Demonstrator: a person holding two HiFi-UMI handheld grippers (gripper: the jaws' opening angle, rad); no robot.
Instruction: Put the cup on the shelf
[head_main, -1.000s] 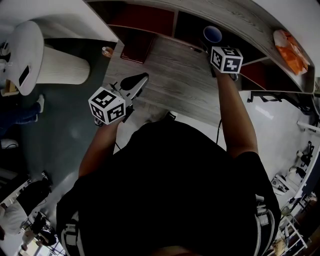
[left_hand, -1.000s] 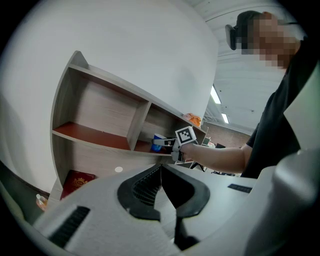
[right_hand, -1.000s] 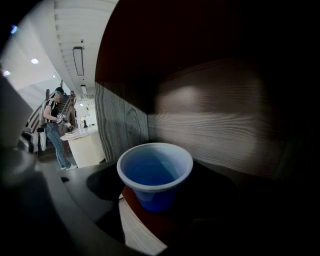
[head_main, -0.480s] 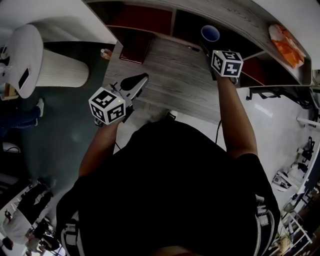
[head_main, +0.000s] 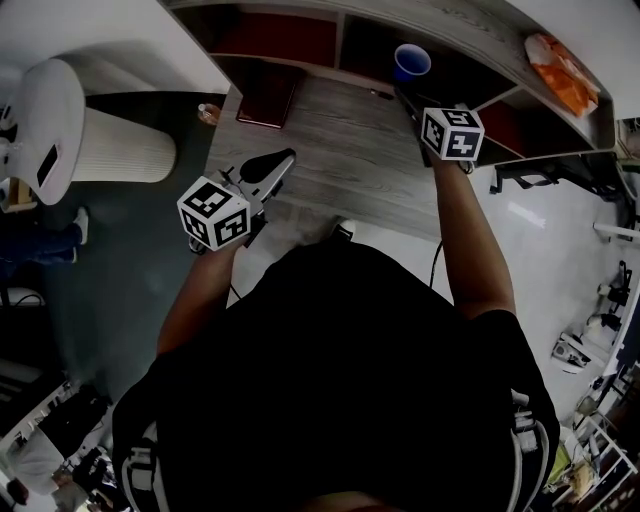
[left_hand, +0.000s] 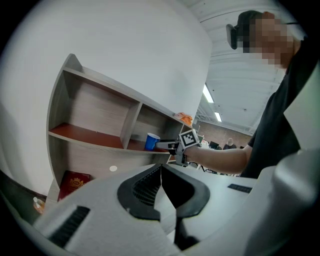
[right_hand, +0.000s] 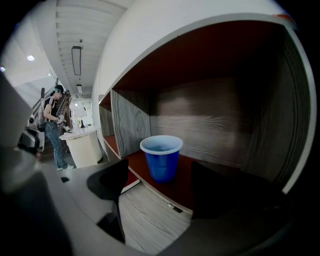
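Standing upright on the red shelf (right_hand: 192, 182), the blue cup (right_hand: 161, 159) looks delivered, right gripper (right_hand: 158, 186) fingers (right_hand: 112, 181) spread clear of it, left gripper (left_hand: 161, 172) fingers (left_hand: 142, 192) pressed together empty, leaving only withdrawal.

**Open-plan lab or office floor, finished like a showroom**
Strip lights (left_hand: 206, 93) run along a high white ceiling (left_hand: 235, 75), and a curved white wall (left_hand: 125, 45) carries a built-in wood-grain shelf (left_hand: 127, 120). At far left a person (right_hand: 54, 127) stands by a round white counter (right_hand: 84, 144). Stands and gear (head_main: 600, 330) crowd the pale floor (head_main: 540, 250) at right.
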